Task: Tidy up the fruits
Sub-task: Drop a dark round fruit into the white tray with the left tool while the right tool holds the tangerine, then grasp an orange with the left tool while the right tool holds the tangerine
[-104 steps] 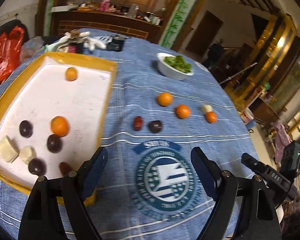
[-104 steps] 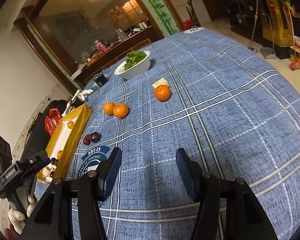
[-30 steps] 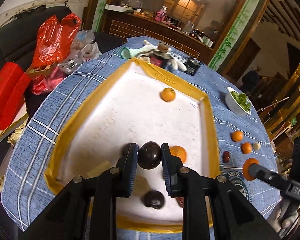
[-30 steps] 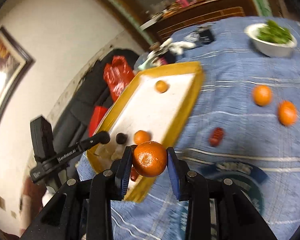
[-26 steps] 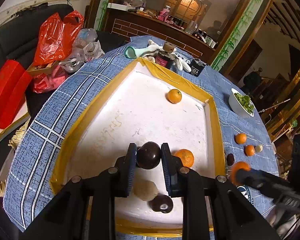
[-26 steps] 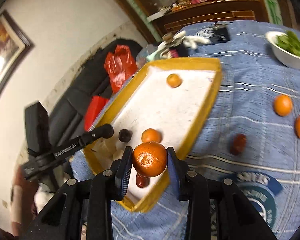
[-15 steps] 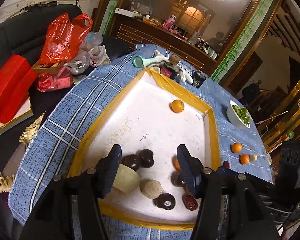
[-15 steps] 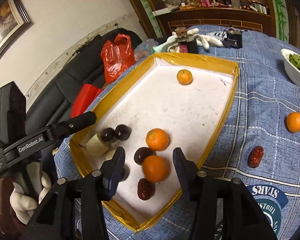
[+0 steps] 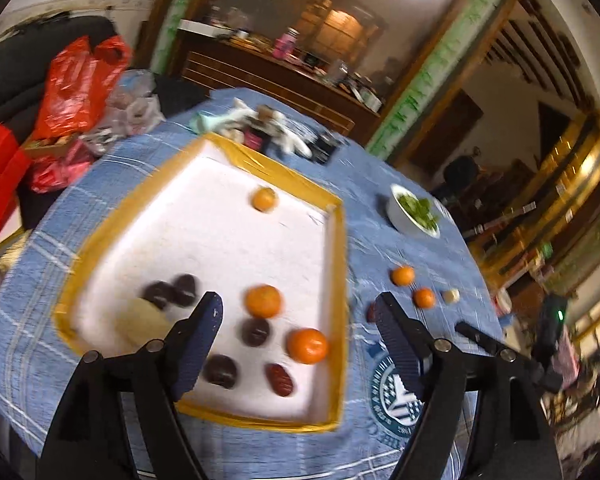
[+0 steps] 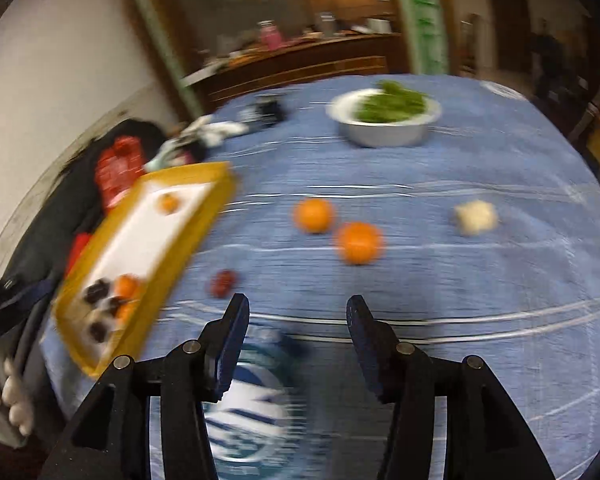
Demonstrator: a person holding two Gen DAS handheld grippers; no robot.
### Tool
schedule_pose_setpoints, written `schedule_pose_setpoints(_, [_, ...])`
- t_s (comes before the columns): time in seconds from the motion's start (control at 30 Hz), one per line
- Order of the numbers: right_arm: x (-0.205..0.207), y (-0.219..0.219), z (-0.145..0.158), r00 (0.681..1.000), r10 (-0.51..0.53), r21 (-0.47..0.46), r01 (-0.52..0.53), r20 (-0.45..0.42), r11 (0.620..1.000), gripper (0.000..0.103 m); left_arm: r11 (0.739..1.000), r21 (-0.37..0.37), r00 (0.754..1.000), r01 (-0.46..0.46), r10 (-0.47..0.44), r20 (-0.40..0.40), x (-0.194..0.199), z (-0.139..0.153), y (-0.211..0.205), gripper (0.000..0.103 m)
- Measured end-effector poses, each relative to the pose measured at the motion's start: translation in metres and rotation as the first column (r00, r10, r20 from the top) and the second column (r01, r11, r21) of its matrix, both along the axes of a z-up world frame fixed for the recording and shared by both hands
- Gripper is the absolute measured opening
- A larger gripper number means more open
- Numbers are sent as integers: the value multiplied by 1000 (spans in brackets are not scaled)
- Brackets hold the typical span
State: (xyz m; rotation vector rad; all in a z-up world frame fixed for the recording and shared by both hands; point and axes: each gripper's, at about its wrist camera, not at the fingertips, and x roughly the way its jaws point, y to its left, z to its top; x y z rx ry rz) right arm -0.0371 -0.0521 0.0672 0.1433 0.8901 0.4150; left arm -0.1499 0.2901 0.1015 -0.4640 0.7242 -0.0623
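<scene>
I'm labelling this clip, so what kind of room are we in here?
Probably a home dining room: a round table under a blue checked cloth, a wooden sideboard cluttered with bottles behind it, and a bowl of greens set out.

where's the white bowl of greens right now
The white bowl of greens sits on the blue tablecloth at the far side in the right wrist view, beyond the two loose oranges, right of the yellow tray.

You are in what looks like a home dining room: a round table under a blue checked tablecloth (image 9: 380,184), a dark wooden sideboard (image 9: 268,76) crowded with bottles behind its far edge, a black sofa (image 9: 28,48) with red plastic bags (image 9: 80,80), and a bowl of greens (image 10: 384,120).
</scene>
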Motion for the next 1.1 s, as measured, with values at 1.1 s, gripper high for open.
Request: schedule_pose_setpoints(1.1, [63,-33,-51,996,-63,73,68,-68,995,40,886,323,935,332,-265,-235,195,-50,-209,77])
